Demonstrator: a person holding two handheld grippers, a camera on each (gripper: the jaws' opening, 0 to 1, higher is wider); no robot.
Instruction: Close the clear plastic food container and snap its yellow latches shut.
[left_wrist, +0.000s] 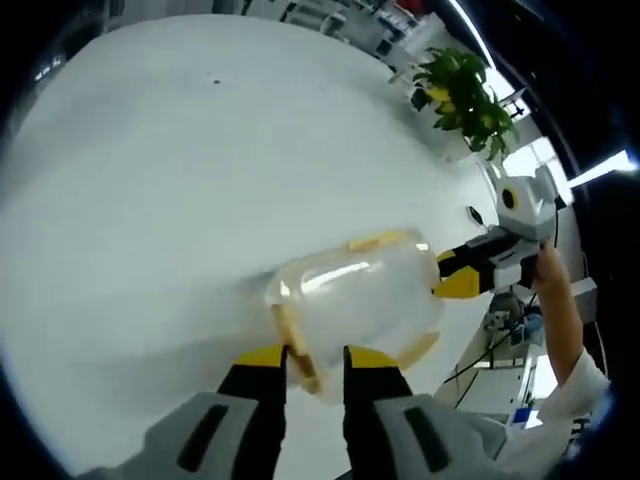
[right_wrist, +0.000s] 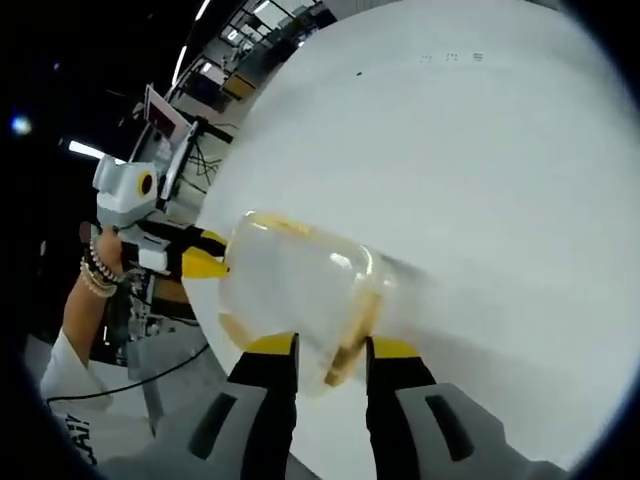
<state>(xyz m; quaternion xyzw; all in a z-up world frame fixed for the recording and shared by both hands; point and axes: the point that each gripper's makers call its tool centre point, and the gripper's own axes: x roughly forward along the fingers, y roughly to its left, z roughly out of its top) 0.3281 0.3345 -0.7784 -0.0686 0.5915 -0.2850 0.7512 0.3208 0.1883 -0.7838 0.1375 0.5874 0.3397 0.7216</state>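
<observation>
Two grippers engaged | left gripper (left_wrist: 315, 362) clamped on container (left_wrist: 355, 295) rim | right gripper (right_wrist: 330, 352) likewise clamped | latch (right_wrist: 350, 335) should be pressed squarely against white table (left_wrist: 180, 160).

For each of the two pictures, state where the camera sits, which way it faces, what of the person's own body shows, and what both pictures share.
Left gripper view: rides the left gripper, facing the clear container on the white table; the right gripper and a hand show opposite.
Right gripper view: rides the right gripper, facing the container from its other end; the left gripper and a braceleted wrist show.
Shared: container, table, both grippers.
</observation>
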